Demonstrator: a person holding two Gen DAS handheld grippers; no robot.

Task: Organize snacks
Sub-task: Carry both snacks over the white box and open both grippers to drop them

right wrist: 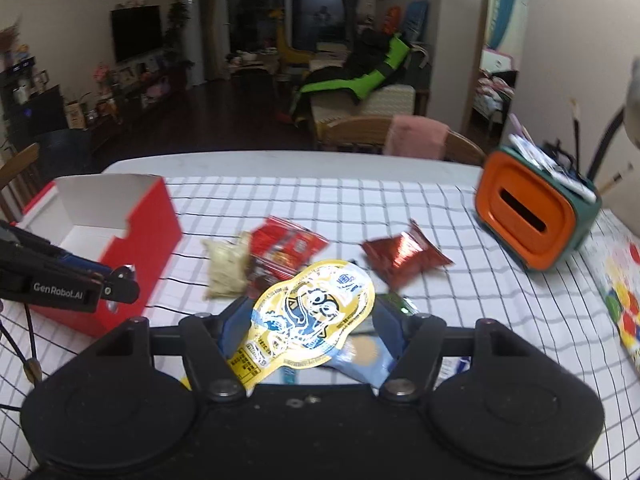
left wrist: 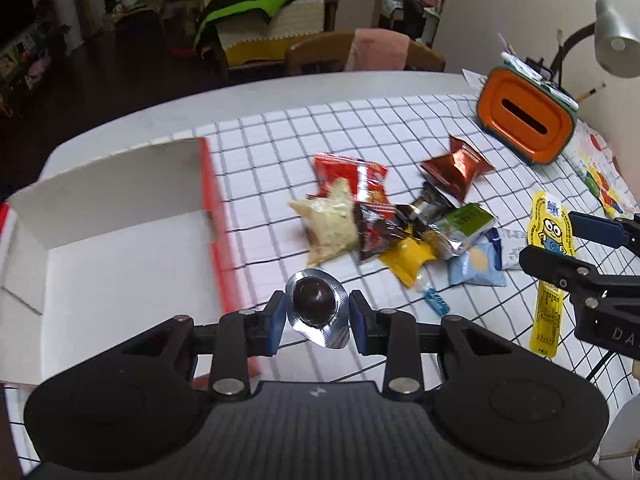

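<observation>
Left gripper (left wrist: pixel 317 317) clamps foil-sealed chocolate cup (left wrist: pixel 316 305); right gripper (right wrist: pixel 308 320) grasps yellow cartoon packet (right wrist: pixel 308 316); checked tablecloth (left wrist: pixel 360 120), dim room.

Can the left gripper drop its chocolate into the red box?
Probably yes. The left gripper holds the chocolate pack right beside the red box, whose top is open, with nothing between them.

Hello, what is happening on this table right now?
A person is sorting snacks with two hand-held tongs. The left tongs are shut on a foil-packed chocolate ball, near the open red box, which looks empty inside. The right tongs are shut on a yellow cartoon packet. A pile of snacks lies on the checked cloth, not yet boxed.
</observation>
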